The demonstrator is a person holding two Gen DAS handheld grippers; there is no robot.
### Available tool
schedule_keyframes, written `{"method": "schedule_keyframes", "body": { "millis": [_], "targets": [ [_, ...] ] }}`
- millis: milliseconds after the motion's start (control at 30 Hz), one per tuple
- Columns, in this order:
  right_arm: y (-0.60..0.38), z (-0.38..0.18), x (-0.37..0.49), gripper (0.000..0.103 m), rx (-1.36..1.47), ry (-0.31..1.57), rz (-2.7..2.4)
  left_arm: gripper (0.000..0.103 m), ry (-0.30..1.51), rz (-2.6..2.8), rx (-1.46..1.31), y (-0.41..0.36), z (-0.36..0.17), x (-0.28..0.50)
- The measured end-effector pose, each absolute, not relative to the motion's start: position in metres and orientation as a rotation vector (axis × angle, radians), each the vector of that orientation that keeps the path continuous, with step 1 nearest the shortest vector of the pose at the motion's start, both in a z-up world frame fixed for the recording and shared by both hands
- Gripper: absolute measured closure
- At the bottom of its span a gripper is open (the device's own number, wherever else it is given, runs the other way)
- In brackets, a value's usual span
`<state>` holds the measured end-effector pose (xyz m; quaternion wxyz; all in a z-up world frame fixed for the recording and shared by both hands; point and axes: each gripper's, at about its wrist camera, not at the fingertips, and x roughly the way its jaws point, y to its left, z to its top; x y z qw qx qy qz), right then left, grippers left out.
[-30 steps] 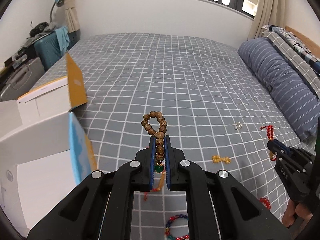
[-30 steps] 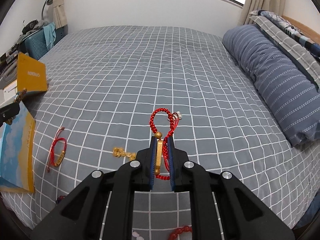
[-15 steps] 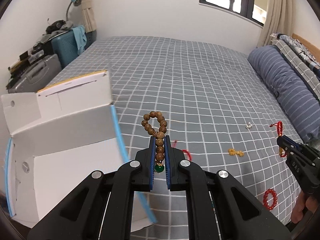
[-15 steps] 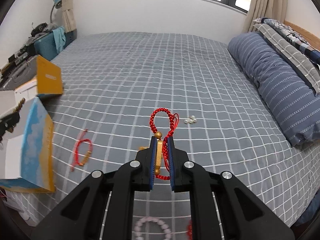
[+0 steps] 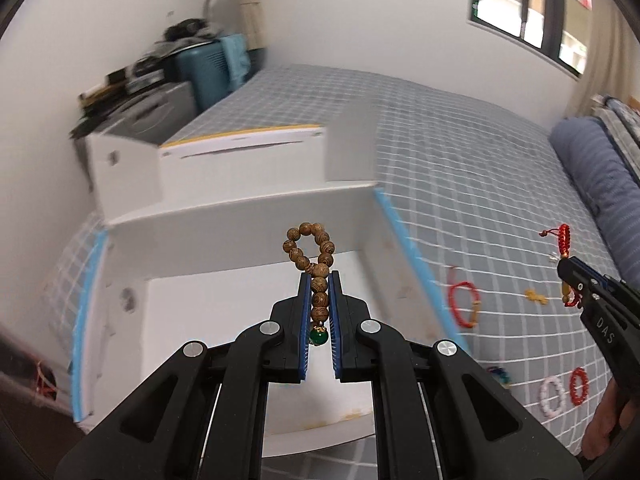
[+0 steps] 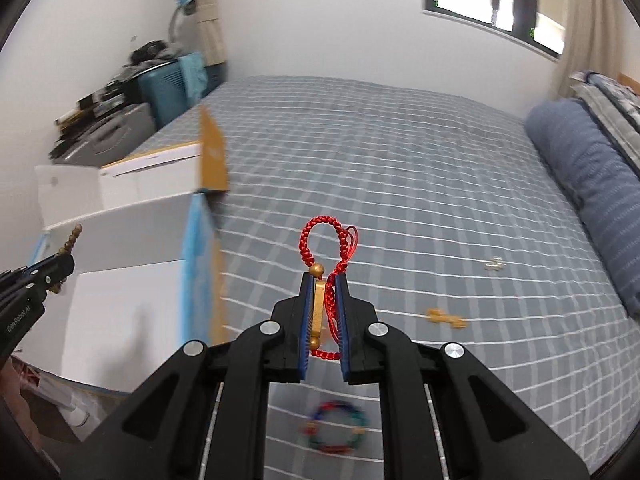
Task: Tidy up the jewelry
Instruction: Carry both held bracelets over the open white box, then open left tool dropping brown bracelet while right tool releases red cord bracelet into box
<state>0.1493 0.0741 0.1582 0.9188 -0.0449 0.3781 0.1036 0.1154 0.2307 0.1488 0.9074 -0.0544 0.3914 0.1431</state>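
The left gripper [image 5: 320, 280] is squeezed tight on a brown wooden bead bracelet [image 5: 310, 250]. The loop of beads sticks up past the tips, and a green bead [image 5: 319, 336] hangs low between the fingers. Right under and ahead of these tongs is an open white box [image 5: 224, 312] with blue edges, sitting on the gray checked bed [image 6: 400, 184]. The right gripper [image 6: 323, 280] is squeezed tight on a red braided bracelet [image 6: 320, 236] with a gold bar [image 6: 318, 308]. Its red loop sticks up past the tips. The box is off to the left of these tongs. More jewelry lies on the bed: a red string bracelet [image 5: 464, 304] just right of the box, a small gold piece [image 6: 446, 318] to the right of the right tongs, a colorful bead ring [image 6: 336, 426] below them, and a pink ring [image 5: 554, 394] beside a red ring [image 5: 579, 386].
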Motion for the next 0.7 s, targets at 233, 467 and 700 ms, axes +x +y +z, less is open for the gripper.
{"method": "schedule_keyframes", "body": {
  "millis": [233, 467, 700],
  "targets": [
    [0.151, 0.147, 0.138, 0.093, -0.113, 0.796, 0.339, 0.095, 0.830, 0.367, -0.172, 0.281, 0.138, 0.086],
    [0.204, 0.129, 0.126, 0.093, -0.167, 0.818, 0.409, 0.095, 0.849, 0.439, -0.222, 0.314, 0.116, 0.066],
    [0.226, 0.101, 0.123, 0.093, -0.191, 0.874, 0.424, 0.095, 0.878, 0.445, -0.220, 0.319, 0.097, 0.064]
  ]
}}
